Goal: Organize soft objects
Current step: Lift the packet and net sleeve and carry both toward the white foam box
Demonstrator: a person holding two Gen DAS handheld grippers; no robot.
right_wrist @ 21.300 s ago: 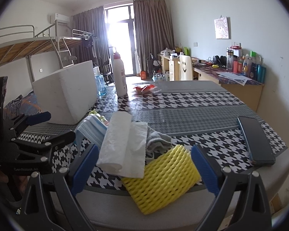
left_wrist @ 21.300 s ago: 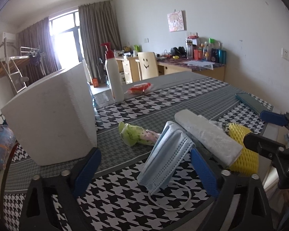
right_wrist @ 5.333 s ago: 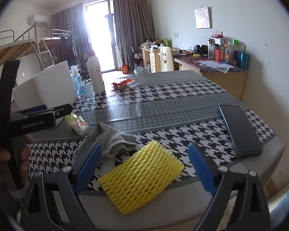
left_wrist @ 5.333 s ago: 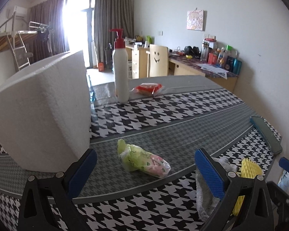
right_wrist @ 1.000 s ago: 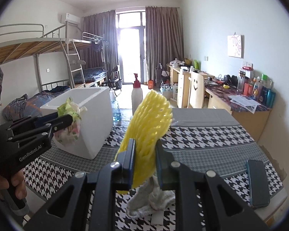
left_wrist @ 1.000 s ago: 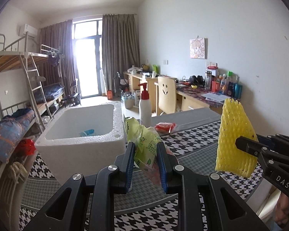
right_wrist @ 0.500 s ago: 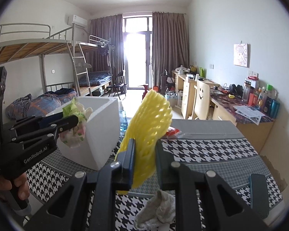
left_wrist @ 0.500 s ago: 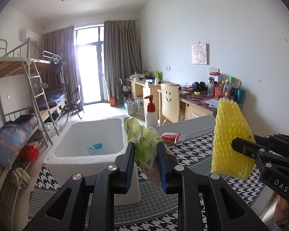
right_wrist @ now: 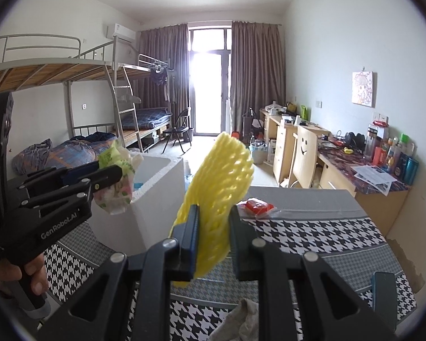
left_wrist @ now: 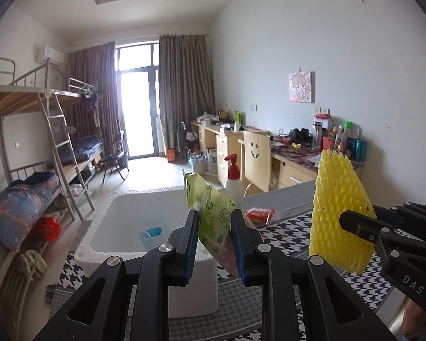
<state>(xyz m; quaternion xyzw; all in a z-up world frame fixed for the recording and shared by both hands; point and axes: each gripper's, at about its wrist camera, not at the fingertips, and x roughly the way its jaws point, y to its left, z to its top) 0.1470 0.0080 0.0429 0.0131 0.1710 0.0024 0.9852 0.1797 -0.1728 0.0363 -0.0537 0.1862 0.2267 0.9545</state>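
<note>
My left gripper [left_wrist: 214, 241] is shut on a green and pink tissue pack [left_wrist: 213, 216] and holds it in the air at the near right rim of the white foam box [left_wrist: 119, 207]. The pack also shows in the right wrist view [right_wrist: 118, 182], beside the box [right_wrist: 159, 199]. My right gripper [right_wrist: 211, 244] is shut on a yellow foam net sleeve [right_wrist: 218, 187], held upright above the table to the right of the box; it shows in the left wrist view too [left_wrist: 339, 213]. A blue item [left_wrist: 150, 231] lies inside the box. A grey sock [right_wrist: 242, 322] lies on the table below.
The houndstooth tablecloth [right_wrist: 312, 236] carries a red packet [right_wrist: 257, 206], a white pump bottle [left_wrist: 233, 180] behind the box and a dark phone [right_wrist: 384, 291] near the right edge. A bunk bed, desk and chair stand beyond the table.
Both grippers have risen further with their loads, so more of the box's inside shows. The tissue pack sits closer over the box rim.
</note>
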